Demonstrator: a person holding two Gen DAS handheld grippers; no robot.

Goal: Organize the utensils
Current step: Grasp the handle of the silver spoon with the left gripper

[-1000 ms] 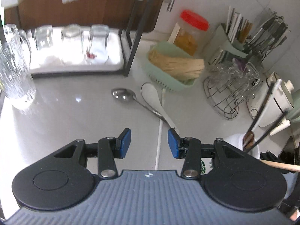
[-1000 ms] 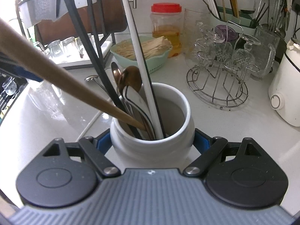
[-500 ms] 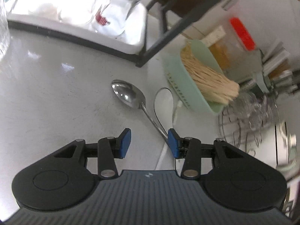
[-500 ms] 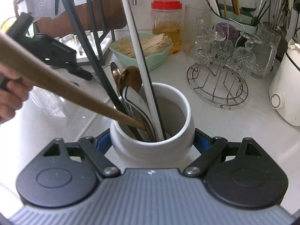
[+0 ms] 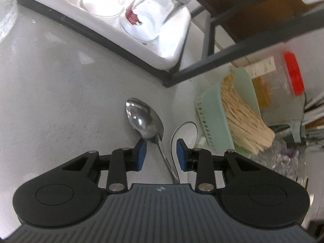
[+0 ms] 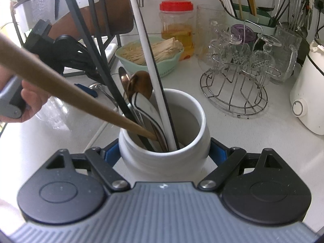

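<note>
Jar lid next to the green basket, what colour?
Red lid on a clear jar beside the green basket; clearest in the right wrist view.

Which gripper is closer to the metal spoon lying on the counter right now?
Left. The left gripper straddles the metal spoon handle, jaws closing but not yet pressing it. The right gripper is off to the side, clamped on the white utensil crock.

Both views are bright with daylight entering from the upper left. In the left wrist view the white tray [image 5: 174, 46] and upturned glasses [image 5: 156, 10] are overexposed, and the red-lidded jar [image 5: 291, 75] at the right edge is smeared by motion blur. The metal spoon [image 5: 144, 119] carries sharp specular highlights. Fisheye distortion bends the rack bars [image 6: 97, 46] (strongest toward the frame edges). The table [image 6: 232, 133] shows soft, faint shadows; the right wrist view is sharp throughout.
</note>
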